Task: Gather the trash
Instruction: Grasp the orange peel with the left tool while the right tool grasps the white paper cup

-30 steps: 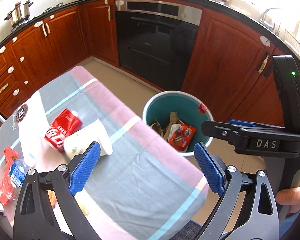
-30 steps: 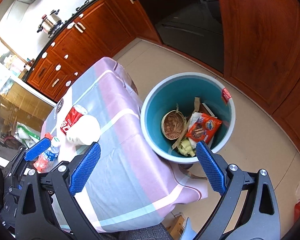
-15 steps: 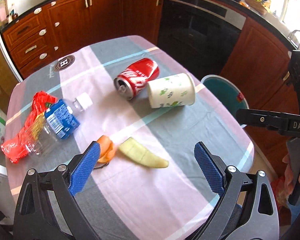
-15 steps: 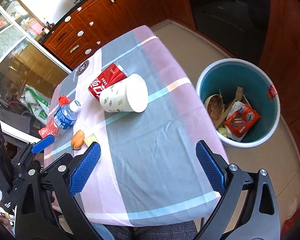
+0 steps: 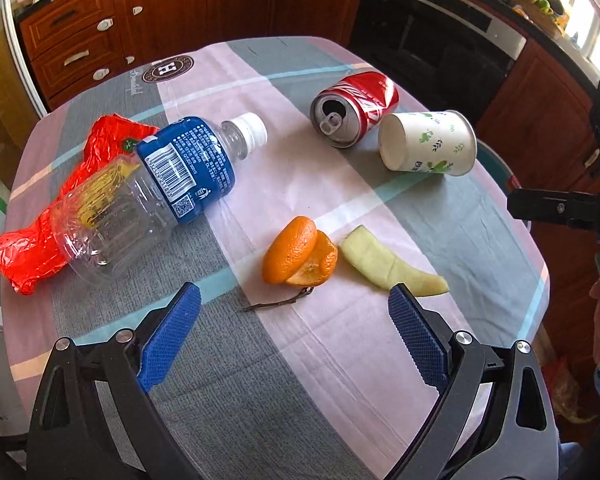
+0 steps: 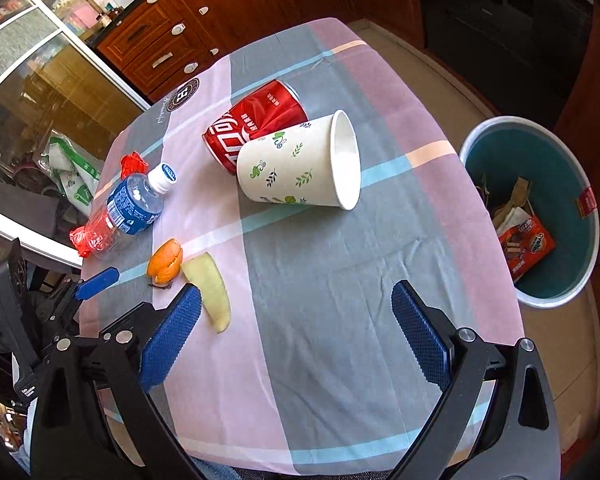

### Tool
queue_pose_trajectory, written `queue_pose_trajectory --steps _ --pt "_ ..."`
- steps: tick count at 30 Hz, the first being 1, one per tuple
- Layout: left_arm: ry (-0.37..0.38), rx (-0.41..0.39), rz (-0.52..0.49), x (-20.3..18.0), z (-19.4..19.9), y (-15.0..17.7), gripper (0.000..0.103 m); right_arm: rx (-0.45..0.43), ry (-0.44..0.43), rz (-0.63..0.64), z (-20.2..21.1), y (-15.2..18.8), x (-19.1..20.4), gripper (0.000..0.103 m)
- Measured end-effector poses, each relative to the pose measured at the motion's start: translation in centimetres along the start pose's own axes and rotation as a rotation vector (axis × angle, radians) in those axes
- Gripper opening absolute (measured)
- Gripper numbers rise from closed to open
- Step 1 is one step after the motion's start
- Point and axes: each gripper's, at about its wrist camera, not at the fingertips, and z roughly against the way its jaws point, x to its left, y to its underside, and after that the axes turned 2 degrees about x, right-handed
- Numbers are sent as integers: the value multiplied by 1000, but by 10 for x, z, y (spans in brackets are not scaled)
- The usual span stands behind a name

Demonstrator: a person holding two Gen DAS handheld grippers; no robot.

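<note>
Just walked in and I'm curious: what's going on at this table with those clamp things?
A person is clearing trash with two handheld grippers. Both the left gripper and right gripper hover open and empty over the table. The bottle, can, paper cup, orange peel and red wrapper lie uncollected; the bin beside the table holds some trash.

Red can (image 5: 356, 108), white cup (image 5: 428, 142) (green leaf print), teal bin (image 6: 540, 208), blue-padded tongs (image 5: 296, 340).

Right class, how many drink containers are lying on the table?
3. The plastic bottle lies at the left on a red wrapper, the red can farther back, and the paper cup touches the can's right side. None looks hidden.
</note>
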Motion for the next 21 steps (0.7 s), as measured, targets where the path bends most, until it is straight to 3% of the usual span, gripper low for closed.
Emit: queue_pose_trajectory --steps 3,7,15,18,20,21 --pt "4 13 -13 3 -8 -4 93 -11 19 -9 -4 -10 -7 92" --pt "11 36 -60 1 -17 -10 84 -43 15 -22 -7 -26 -17 92" --pt "29 72 -147 -4 -34 -16 70 -81 -35 17 -26 -57 -18 92" --pt "21 64 -165 -4 -35 -16 56 -70 -68 23 -36 -62 -16 92" --pt "32 61 -166 -3 -34 -17 39 -59 -83 29 -43 -64 -13 91" --pt "37 57 -162 -3 -32 -17 37 -55 -87 34 -46 -65 -12 90"
